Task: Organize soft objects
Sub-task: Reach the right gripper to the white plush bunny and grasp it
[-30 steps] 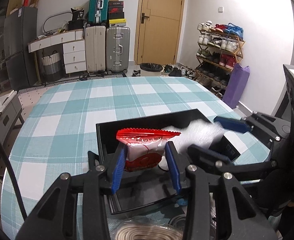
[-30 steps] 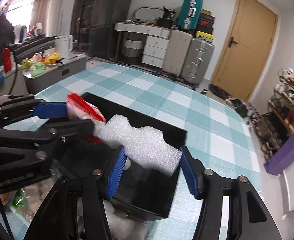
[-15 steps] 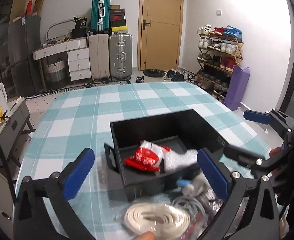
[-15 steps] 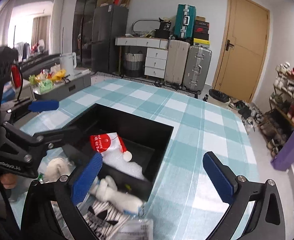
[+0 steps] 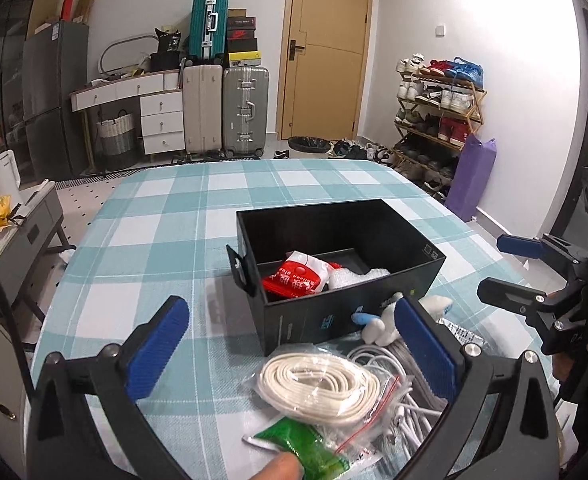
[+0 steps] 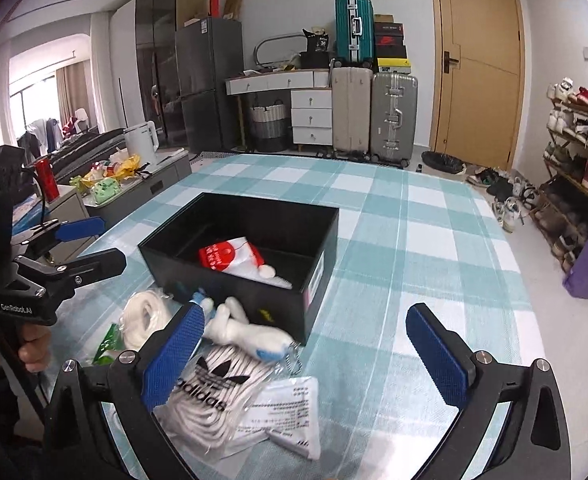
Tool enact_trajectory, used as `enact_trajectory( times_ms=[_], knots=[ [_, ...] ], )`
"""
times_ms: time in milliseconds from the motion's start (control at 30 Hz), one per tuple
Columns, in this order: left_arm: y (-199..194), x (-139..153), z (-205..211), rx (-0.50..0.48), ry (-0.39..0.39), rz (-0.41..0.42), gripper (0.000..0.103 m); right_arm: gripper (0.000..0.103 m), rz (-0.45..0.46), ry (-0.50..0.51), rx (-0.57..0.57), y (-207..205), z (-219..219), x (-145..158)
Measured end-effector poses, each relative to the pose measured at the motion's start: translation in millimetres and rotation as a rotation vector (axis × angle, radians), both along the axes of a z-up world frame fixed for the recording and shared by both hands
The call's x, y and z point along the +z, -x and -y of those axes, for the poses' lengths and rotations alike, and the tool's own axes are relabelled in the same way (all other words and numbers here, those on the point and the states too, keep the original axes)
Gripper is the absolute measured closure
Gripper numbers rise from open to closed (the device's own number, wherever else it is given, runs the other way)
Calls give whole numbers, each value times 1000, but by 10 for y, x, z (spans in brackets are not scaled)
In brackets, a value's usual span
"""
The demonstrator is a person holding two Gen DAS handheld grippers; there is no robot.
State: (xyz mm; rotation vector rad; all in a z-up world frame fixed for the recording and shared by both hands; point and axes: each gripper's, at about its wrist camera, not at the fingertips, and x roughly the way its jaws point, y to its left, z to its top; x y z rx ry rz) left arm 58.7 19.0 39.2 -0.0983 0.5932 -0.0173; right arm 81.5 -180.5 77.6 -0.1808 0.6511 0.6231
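A black open box stands on the checked table. Inside lie a red-and-white soft packet and a white foam piece. My left gripper is open and empty, above a bagged coil of white cord and a green packet. My right gripper is open and empty, above a white and blue plush toy and a bag of white Adidas cords. Both are nearer than the box.
A white paper packet lies by the cords. The teal checked tablecloth stretches behind the box. Suitcases, a door and a shoe rack stand beyond. A low grey cabinet is at the left.
Both grippers opened: the red packet and the foam piece dropped into the box. Both grippers then pulled back toward me, over the pile of bags.
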Motion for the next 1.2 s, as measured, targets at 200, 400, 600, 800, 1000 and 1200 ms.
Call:
enact_trajectory(
  times_ms=[200,400,600,800,1000,1200],
  knots=[
    [113,-68,48,6,-25,9,0,0,-2,17,19,73,-64,-38],
    [153,-138,44,-5,-31,-4,0,0,1,46,18,143,-128,-44],
    [136,-220,78,-25,-71,-44,0,0,-2,54,-8,140,-143,-63],
    [126,-246,59,-18,-75,-46,0,0,-48,37,-1,99,-169,-126],
    [138,-263,38,-29,-78,-22,0,0,-105,41,-1,-2,-232,-218],
    [120,-301,54,-42,-90,-31,0,0,-160,52,-6,-111,-323,-326]
  ],
)
